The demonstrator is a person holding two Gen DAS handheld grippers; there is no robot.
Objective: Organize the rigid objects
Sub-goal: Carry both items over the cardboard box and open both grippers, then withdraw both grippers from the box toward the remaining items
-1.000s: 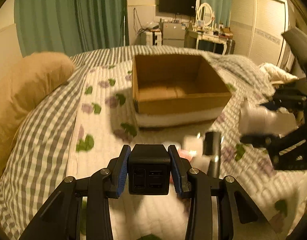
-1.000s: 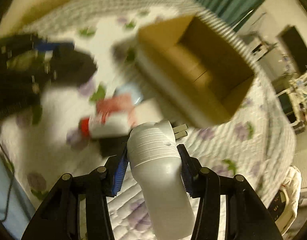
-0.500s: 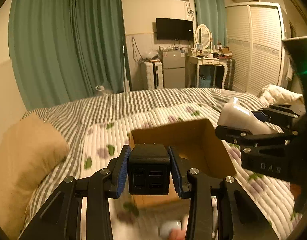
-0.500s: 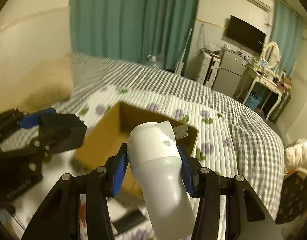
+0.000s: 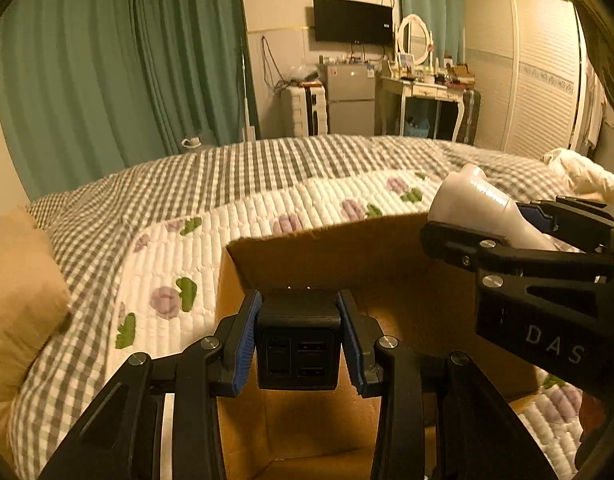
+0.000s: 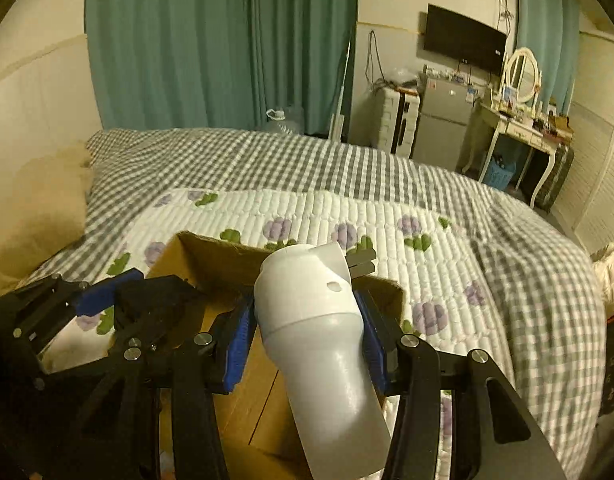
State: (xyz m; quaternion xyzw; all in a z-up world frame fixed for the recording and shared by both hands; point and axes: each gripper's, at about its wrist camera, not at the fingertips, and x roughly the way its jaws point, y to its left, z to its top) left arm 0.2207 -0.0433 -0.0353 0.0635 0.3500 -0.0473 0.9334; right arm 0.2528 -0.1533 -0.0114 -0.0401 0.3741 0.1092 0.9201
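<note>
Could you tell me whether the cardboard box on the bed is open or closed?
Open: the cardboard box has no lid or flaps across its top, and its brown inside walls and floor show.

A home bedroom: quilted bed [image 5: 267, 184], teal curtains [image 6: 211, 40], wall television [image 5: 353, 20], dressing table [image 5: 423, 84].

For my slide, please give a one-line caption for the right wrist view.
Right claw holds a white plug-in device above an open cardboard box on a quilted bed.

Left gripper [image 5: 299, 340], right gripper [image 6: 305, 328]: side by side, angled downward, jaws clamped.
</note>
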